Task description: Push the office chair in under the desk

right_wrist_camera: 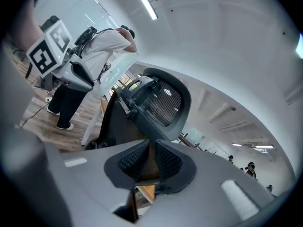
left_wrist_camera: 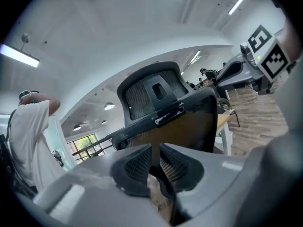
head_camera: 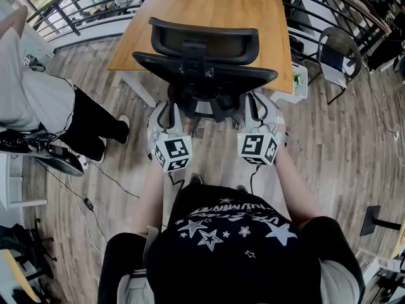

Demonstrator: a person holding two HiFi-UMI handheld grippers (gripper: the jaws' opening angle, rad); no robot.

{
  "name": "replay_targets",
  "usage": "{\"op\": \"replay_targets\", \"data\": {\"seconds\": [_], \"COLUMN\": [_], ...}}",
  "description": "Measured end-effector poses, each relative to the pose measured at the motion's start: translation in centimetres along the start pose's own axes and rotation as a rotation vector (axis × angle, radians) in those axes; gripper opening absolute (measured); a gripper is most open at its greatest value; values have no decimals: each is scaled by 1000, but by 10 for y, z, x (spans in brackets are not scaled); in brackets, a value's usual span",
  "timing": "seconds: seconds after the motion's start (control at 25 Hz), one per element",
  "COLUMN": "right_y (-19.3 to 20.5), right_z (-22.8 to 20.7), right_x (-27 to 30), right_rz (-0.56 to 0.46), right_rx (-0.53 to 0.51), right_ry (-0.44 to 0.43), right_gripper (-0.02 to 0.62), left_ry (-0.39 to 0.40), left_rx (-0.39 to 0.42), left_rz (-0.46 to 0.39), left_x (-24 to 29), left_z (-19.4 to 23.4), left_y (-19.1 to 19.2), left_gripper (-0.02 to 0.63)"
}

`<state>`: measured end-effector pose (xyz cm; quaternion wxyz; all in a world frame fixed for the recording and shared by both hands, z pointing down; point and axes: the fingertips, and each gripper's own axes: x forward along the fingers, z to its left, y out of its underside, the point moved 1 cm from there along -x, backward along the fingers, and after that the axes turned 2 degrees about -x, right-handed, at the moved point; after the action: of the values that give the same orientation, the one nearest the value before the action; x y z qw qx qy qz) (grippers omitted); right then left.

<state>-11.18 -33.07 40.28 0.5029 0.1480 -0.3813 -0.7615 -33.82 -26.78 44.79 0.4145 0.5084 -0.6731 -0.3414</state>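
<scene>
A black mesh office chair (head_camera: pixel 205 75) with a headrest stands with its back to me, facing the wooden desk (head_camera: pixel 209 11); its seat is not under the desk top. My left gripper (head_camera: pixel 166 109) is behind the lower left of the chair back and my right gripper (head_camera: pixel 256 106) behind the lower right. In the left gripper view the pads (left_wrist_camera: pixel 142 167) stand nearly together, only a slit between them, with the chair (left_wrist_camera: pixel 165 108) just beyond. The right gripper view shows the same: right gripper (right_wrist_camera: pixel 150 162) almost closed, nothing between, chair (right_wrist_camera: pixel 151 108) ahead. Whether either tip touches the chair is hidden.
A person in a white shirt and black trousers (head_camera: pixel 50 106) stands to the left. A black metal chair (head_camera: pixel 338 56) and a white box with a plant (head_camera: pixel 297 81) sit right of the desk. Cables (head_camera: pixel 88 201) trail over the wood floor; a railing (head_camera: pixel 82 5) runs behind.
</scene>
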Motion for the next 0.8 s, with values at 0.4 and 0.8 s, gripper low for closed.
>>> {"op": "replay_targets", "data": {"seconds": [0.4,0.8], "right_y": [30,64], "right_z": [-2,-15], "right_x": [-25,-48], "right_rz": [-7,-9], "right_rx": [24,48], "right_ry": [-99,-200], "right_gripper": [4,3], "left_ry": [-22,-64], "left_rx": [8,4], "left_rz": [68,117], "left_x": [-42,-72], "left_z": [-46,-90], "left_y": [2,-8], "left_gripper": [25,25]}}
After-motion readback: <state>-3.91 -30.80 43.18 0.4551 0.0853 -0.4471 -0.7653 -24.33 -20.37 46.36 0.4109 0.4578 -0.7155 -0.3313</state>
